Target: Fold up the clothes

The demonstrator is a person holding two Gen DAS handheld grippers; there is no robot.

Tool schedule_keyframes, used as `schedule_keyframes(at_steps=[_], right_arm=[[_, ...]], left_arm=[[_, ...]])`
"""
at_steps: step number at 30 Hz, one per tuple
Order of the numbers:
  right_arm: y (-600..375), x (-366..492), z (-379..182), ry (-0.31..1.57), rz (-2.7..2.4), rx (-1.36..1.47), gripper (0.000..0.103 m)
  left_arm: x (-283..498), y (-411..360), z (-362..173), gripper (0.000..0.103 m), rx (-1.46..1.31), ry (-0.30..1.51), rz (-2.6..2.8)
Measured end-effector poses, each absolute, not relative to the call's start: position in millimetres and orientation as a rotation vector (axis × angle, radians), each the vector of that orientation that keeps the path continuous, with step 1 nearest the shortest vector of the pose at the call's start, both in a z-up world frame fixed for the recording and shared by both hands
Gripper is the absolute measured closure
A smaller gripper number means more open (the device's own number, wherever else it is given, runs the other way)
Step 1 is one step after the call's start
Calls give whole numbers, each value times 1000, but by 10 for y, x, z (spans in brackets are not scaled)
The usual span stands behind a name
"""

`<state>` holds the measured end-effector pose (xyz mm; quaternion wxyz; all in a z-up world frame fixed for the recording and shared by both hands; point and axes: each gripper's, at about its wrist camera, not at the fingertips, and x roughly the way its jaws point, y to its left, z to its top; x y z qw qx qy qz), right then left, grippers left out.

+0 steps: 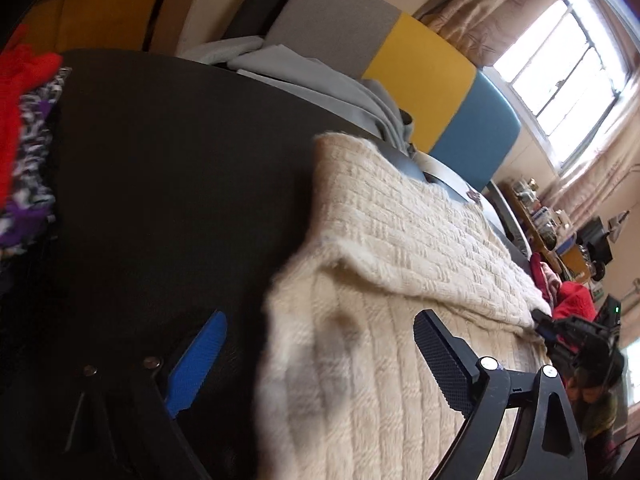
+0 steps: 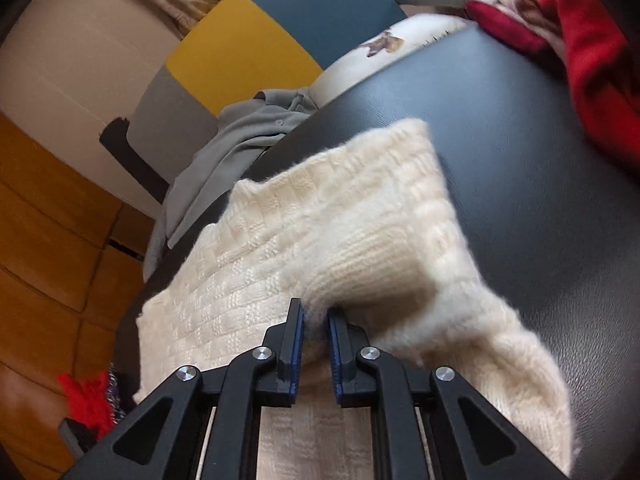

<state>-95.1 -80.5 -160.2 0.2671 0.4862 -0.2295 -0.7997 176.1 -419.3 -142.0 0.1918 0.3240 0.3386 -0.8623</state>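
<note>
A cream knitted sweater (image 1: 404,264) lies on a black table (image 1: 168,184), partly folded over itself. My left gripper (image 1: 320,364) is open, its fingers either side of the sweater's near edge, holding nothing. In the right wrist view my right gripper (image 2: 315,344) is shut on a fold of the cream sweater (image 2: 340,240) and lifts that part above the black table (image 2: 520,160). The right gripper also shows in the left wrist view (image 1: 568,332) at the sweater's far end.
A grey shirt (image 2: 236,148) hangs over the table's far edge by a grey, yellow and blue chair back (image 2: 256,36). Red clothes (image 2: 592,52) lie at the table's right; red and purple patterned clothes (image 1: 24,136) lie at its left. A window (image 1: 560,64) is behind.
</note>
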Motion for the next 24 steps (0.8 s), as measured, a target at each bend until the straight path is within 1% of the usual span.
schedule_keyframes(at_steps=[3, 6, 10, 11, 12, 13, 15, 17, 18, 20, 22, 24], right_arm=[[-665, -947, -1636, -717, -2096, 1306, 80], [-512, -981, -1664, -833, -2073, 1301, 80], [-379, -1090, -1740, -967, -2054, 1318, 80], [-385, -1109, -1727, -952, -2077, 1312, 81], [-395, -1124, -1702, -928, -2102, 1301, 90], [-416, -1115, -1623, -869, -2140, 1268, 94], [-482, -1067, -1437, -706, -2229, 1181, 96], [-574, -1078, -1419, -528, -2292, 1221, 96], [-592, -1108, -1478, -489, -2287, 1266, 95], [-573, -1122, -1537, -459, -2290, 1290, 95], [-538, -1072, -1398, -429, -2350, 1239, 88], [-507, -1021, -1250, -396, -2409, 1182, 81]], left_arm=[[1734, -4148, -1205, 9, 852, 912, -2476], [1507, -4093, -1030, 8, 842, 855, -2537], [1115, -4079, -960, 8, 877, 751, -2546], [1050, -4087, -962, 8, 887, 726, -2532], [983, -4097, -967, 8, 893, 693, -2514], [922, -4118, -979, 8, 896, 660, -2499], [806, -4177, -1079, 7, 957, 597, -2437], [726, -4270, -1311, 9, 1082, 599, -2345], [723, -4312, -1427, 10, 1126, 624, -2320], [810, -4333, -1495, 9, 1102, 655, -2331], [867, -4330, -1419, 13, 1070, 662, -2344], [896, -4314, -1263, 12, 998, 656, -2402]])
